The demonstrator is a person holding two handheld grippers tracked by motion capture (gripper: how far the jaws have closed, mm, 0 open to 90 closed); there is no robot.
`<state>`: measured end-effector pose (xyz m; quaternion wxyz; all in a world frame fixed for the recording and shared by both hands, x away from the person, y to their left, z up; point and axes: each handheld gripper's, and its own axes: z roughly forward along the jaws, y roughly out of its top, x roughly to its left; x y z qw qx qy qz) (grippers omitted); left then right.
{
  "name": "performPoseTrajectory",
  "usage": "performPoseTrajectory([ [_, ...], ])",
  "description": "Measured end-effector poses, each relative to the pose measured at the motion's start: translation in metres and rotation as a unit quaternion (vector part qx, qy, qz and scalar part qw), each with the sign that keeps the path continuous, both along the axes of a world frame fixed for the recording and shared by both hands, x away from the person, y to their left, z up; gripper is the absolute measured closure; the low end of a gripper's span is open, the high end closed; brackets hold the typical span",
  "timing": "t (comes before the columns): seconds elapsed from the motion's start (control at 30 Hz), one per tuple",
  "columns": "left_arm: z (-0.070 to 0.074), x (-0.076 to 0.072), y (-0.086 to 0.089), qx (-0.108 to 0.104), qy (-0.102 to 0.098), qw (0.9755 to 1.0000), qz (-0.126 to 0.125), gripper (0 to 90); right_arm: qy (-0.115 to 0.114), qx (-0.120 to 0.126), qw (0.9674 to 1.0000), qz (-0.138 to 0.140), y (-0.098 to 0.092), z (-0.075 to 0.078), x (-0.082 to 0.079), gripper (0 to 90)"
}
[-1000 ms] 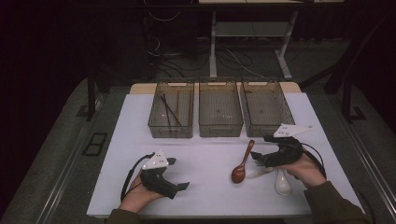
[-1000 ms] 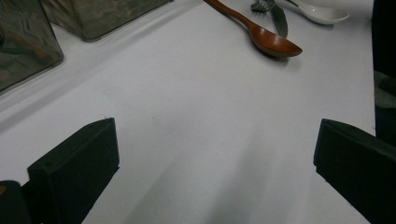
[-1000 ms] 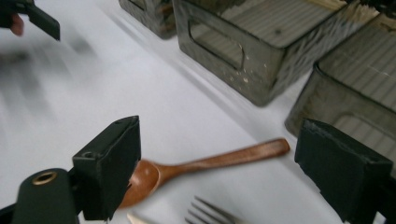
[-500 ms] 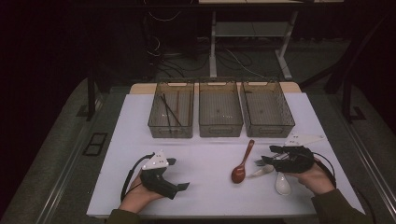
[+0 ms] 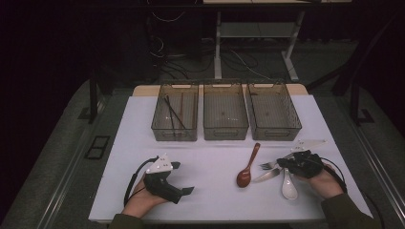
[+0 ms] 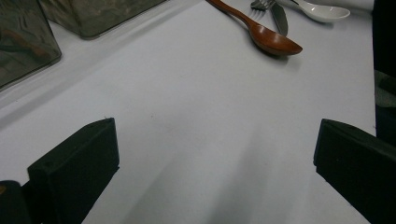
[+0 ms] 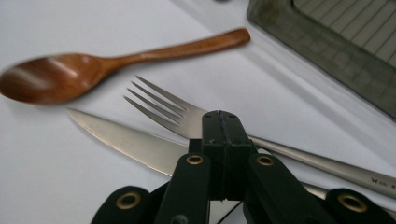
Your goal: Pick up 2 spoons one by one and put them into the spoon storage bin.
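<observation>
The step in hand looks like the pickup of a piece of cutlery for sorting into the bins. The right gripper (image 7: 223, 122) has just been closing and its jaws are now clenched, pad against pad. Its tips sit at the neck of the fork (image 7: 159, 107), whose tines fan out just ahead of it. No metal shows between the pads, so it cannot be told whether the fork is actually pinched or the jaws have closed over it.

The knife (image 7: 126, 140) lies on the table just under and to the left of the jaws, touching or crossing under the fork. The wooden spoon (image 7: 70, 79) lies further ahead, apart from both. In the high view a white spoon (image 5: 288, 186) rests beside the hand, behind the tool.

The left gripper (image 6: 215, 154) rests on the table (image 5: 210, 191) with its jaws spread wide and nothing between them.

The next move probably calls for a small test lift. If the fork rises, it can be carried forward to a bin. If it does not, the jaws need to reopen and settle lower around the neck.

Three clear bins stand in a row well ahead of both tools. The left bin (image 5: 175, 134) holds a few thin dark sticks (image 5: 174, 112). The middle bin (image 5: 225, 132) and the right bin (image 5: 274, 132) appear to hold no utensils.
</observation>
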<state>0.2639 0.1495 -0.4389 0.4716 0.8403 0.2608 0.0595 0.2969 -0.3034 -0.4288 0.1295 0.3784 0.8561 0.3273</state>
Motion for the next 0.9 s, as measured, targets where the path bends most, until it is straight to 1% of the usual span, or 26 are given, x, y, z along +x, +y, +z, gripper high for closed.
performPoseTrajectory([
  [0.07, 0.000, 0.000, 0.000, 0.000, -0.001, 1.0000, 0.000, 0.0, 0.006, -0.010, 0.9999, -0.006, 0.000, -0.002, 0.001, 89.4],
  [0.33, 0.000, 0.000, 0.000, 0.000, 0.000, 1.0000, 0.001, 0.0, 0.010, -0.018, 0.9996, -0.019, -0.007, -0.003, -0.002, 89.4],
  [0.5, 0.000, 0.000, 0.000, -0.001, 0.000, 1.0000, -0.001, 0.0, 0.013, -0.031, 0.9990, -0.030, -0.012, -0.004, -0.003, 89.4],
  [0.57, 0.000, 0.000, 0.000, 0.000, 0.000, 1.0000, -0.001, 0.0, 0.013, -0.035, 0.9989, -0.030, -0.014, -0.005, -0.004, 89.4],
  [0.67, 0.000, 0.001, 0.000, 0.000, 0.000, 1.0000, -0.001, 0.0, 0.014, -0.035, 0.9988, -0.032, -0.016, -0.005, -0.006, 89.4],
  [0.9, 0.000, 0.001, 0.000, 0.000, 0.000, 1.0000, 0.000, 0.0, 0.021, -0.043, 0.9982, -0.036, -0.022, -0.007, -0.009, 89.4],
])
